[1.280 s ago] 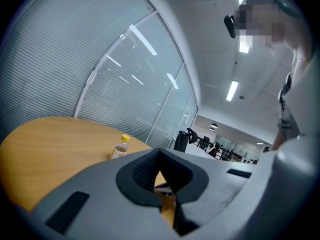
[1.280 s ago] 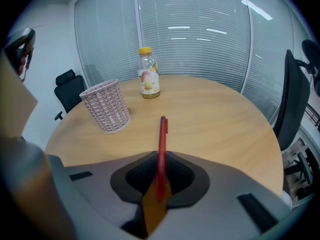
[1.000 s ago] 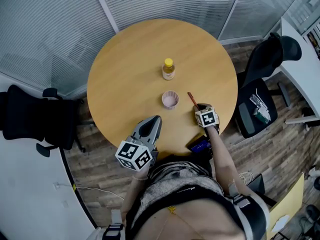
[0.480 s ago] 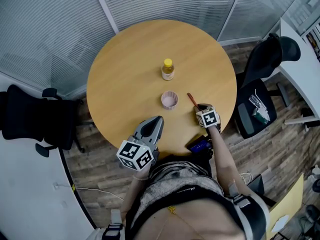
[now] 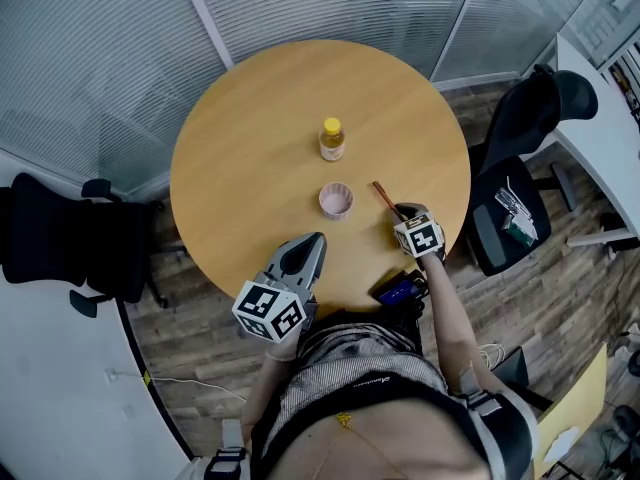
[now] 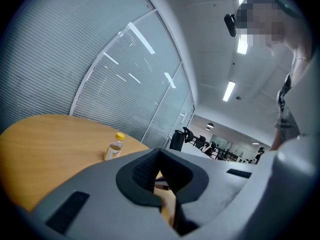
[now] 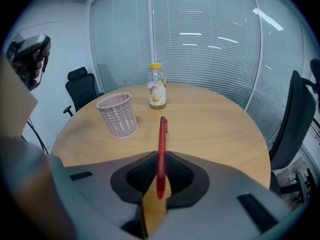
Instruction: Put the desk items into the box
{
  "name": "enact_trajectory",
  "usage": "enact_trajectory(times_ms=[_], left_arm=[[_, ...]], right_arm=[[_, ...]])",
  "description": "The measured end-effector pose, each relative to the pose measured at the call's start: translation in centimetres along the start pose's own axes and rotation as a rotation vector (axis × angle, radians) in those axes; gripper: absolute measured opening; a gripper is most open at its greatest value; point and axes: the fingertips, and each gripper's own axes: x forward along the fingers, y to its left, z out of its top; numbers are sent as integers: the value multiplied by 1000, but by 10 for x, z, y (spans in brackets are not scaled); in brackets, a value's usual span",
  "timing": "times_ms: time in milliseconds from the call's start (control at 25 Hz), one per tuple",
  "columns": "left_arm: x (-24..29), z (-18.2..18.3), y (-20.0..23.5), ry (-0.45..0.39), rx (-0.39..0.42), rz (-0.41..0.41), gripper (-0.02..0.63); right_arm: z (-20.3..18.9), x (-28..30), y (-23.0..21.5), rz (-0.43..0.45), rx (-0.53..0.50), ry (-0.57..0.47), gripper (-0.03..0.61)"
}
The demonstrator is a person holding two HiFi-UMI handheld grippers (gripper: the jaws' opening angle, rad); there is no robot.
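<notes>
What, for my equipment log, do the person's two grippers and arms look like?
Both the left gripper and the right gripper have smooth grey shells with black ribbed pads at the jaws. Each carries a white cube printed with black square markers. No cables show. The forearms are unsleeved, and the person wears a grey patterned top.

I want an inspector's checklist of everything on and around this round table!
Surface: round wooden table.
Job's things: red pen, pink cup and yellow-capped bottle; cup and bottle upright, apart.
Clutter: dark blue flat thing at the near edge.
Claws: right claw shut on the red pen; left claw shut, empty.
Cables: thin pale cable on the floor.
Surroundings: black chairs, glass walls with blinds.
</notes>
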Motion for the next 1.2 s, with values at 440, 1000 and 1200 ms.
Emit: enact_trajectory(times_ms=[440, 1000, 1200], left_arm=[[0, -1, 4, 3, -7, 4, 2], [0, -5, 9, 13, -7, 15, 2], [0, -6, 10, 20, -11, 17, 2]], right_arm=[[43, -45, 16, 9, -26, -94, 60], [114, -116, 35, 29, -85, -229, 60], [133, -135, 41, 33, -101, -261, 60]])
